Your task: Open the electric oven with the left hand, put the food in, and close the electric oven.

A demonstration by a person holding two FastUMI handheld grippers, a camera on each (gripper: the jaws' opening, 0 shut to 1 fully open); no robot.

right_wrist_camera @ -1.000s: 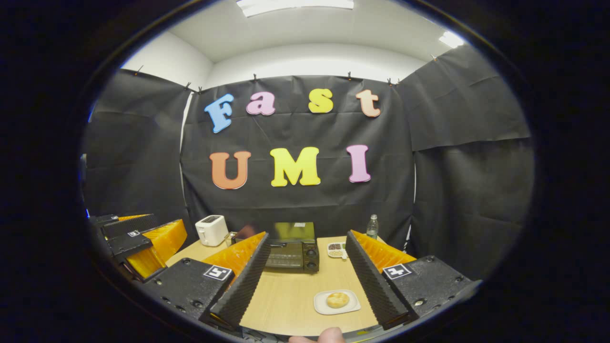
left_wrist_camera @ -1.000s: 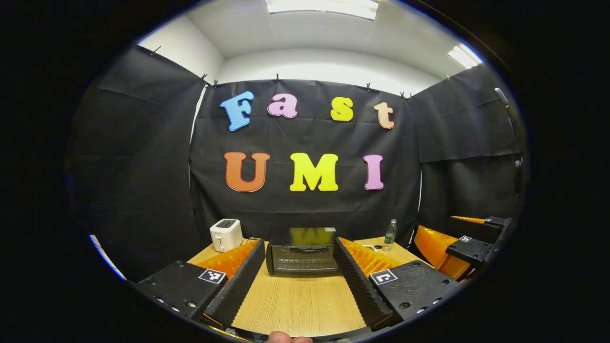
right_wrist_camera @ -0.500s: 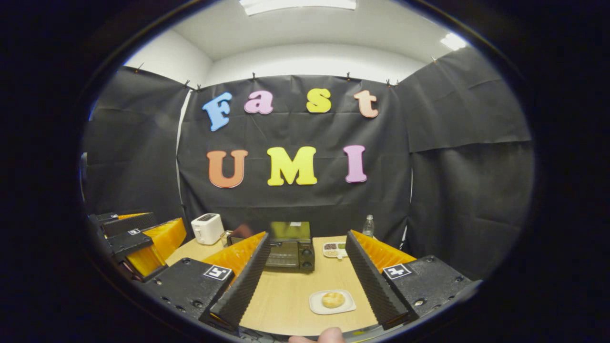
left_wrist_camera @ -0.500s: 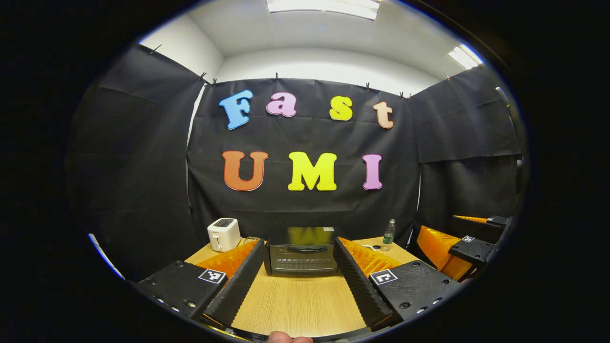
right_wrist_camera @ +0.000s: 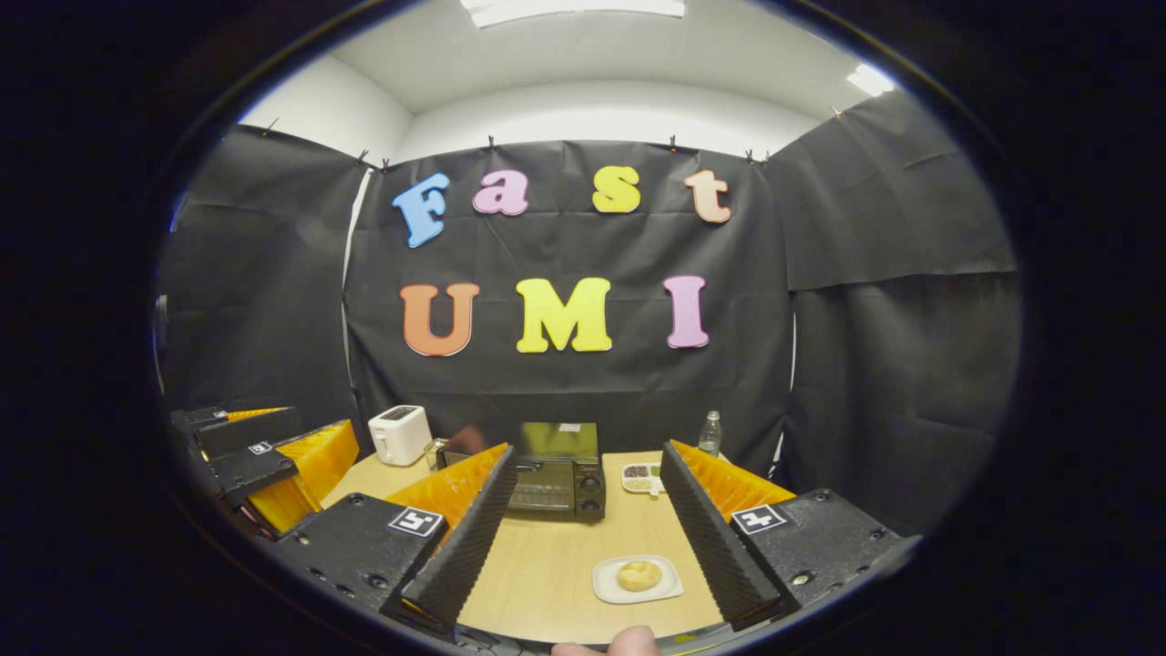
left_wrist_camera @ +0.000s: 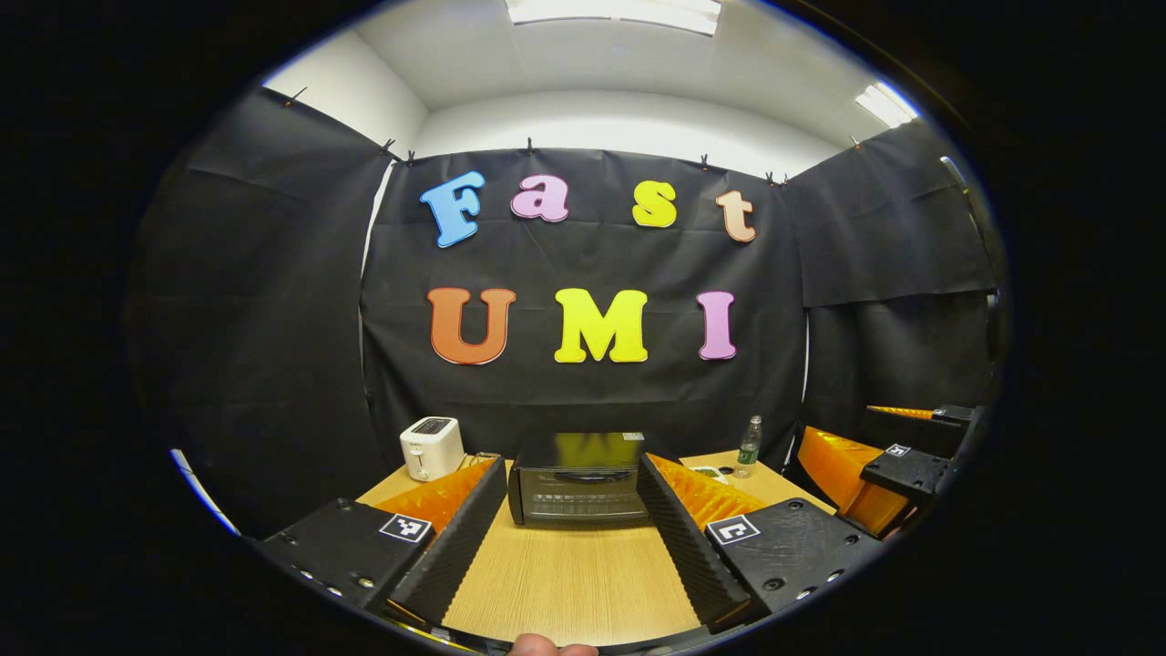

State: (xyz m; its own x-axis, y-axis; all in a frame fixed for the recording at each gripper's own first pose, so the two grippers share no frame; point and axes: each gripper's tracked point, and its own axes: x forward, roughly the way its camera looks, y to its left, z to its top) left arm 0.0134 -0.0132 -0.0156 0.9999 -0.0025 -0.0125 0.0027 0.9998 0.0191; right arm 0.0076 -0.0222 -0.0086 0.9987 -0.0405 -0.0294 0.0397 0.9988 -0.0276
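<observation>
A black electric oven stands at the back of the wooden table, door closed, with a handle across its top. My left gripper is open and lined up with the oven, well short of it. In the right gripper view the oven sits left of centre, and a small bun lies on a white plate on the near table. My right gripper is open above the table, the plate lying between its fingers' lines but farther off.
A white toaster stands back left and a clear bottle back right. A compartment tray of food lies right of the oven. The right gripper hangs at the right edge; the left gripper at the left edge.
Both views have shifted only slightly. The grippers stay open and nothing on the table has moved.
</observation>
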